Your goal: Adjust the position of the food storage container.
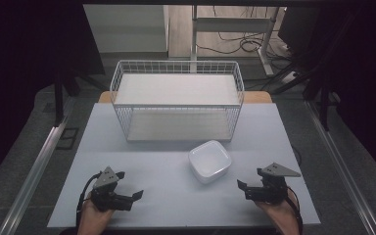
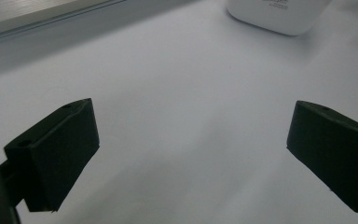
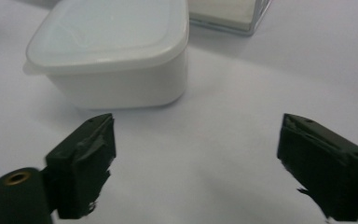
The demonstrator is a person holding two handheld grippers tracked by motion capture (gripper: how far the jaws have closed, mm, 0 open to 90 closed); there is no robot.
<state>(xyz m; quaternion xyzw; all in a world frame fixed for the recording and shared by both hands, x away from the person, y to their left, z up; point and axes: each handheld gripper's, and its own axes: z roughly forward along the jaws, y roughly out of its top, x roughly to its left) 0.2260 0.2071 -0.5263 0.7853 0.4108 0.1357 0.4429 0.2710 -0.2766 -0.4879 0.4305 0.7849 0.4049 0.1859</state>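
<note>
Container: white plastic lidded container [image 1: 209, 160], rounded-square, glossy — mid-desk, before the basket.
Basket: white wire basket [image 1: 176, 99], rectangular, far side.
Desk: smooth pale desk [image 1: 142, 166].
Left gripper [image 1: 130, 185]: jaws apart, empty.
Right gripper [image 1: 251, 181]: jaws apart — empty.

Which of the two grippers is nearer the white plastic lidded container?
The right gripper. The white plastic lidded container sits right of the table's middle, just ahead of that gripper's open jaws; the left gripper lies farther off across the table.

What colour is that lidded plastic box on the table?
The box is white with a cloudy translucent lid, clearest in the right gripper view.
</note>
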